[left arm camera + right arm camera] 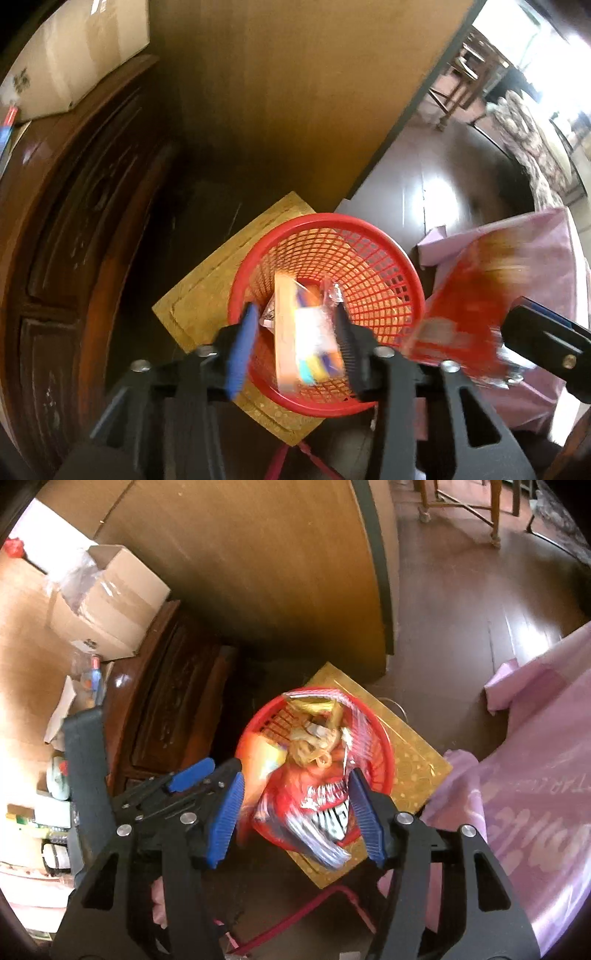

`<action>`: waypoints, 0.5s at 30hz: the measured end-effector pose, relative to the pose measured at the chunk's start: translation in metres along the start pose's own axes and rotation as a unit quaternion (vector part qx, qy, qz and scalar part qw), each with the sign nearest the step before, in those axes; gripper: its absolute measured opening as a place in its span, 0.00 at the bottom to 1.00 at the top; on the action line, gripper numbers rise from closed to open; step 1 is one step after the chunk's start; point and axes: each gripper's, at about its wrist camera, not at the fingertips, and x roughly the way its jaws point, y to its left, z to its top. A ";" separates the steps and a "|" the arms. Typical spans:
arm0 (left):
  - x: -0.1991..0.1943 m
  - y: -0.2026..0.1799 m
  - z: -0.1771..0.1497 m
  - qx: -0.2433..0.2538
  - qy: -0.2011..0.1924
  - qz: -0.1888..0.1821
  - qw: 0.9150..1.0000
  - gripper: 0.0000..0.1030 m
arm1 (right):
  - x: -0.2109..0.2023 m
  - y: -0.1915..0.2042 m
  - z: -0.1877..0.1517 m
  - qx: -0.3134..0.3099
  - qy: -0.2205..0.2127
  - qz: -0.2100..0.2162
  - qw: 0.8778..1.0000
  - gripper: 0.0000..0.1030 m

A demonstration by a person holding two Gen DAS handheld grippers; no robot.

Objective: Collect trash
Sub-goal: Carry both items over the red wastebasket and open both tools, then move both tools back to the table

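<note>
Left gripper spread, box dropping free | right gripper spread around blurred red snack bag | red mesh basket at twelve o'clock catches our trash

My left tool has black angular linkage arms with round silver screws and one ribbed blue pad. My right tool matches it, both ribbed pads blue, triangular cut-outs below.
</note>
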 end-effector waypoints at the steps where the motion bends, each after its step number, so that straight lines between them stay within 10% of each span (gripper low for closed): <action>1: 0.000 0.001 0.000 0.000 0.001 0.003 1.000 0.43 | -0.001 0.001 -0.001 -0.005 -0.004 -0.002 1.000 0.57; 15: -0.021 -0.020 -0.007 0.030 -0.020 0.005 0.999 0.45 | -0.022 -0.016 -0.008 0.021 -0.040 -0.024 0.999 0.57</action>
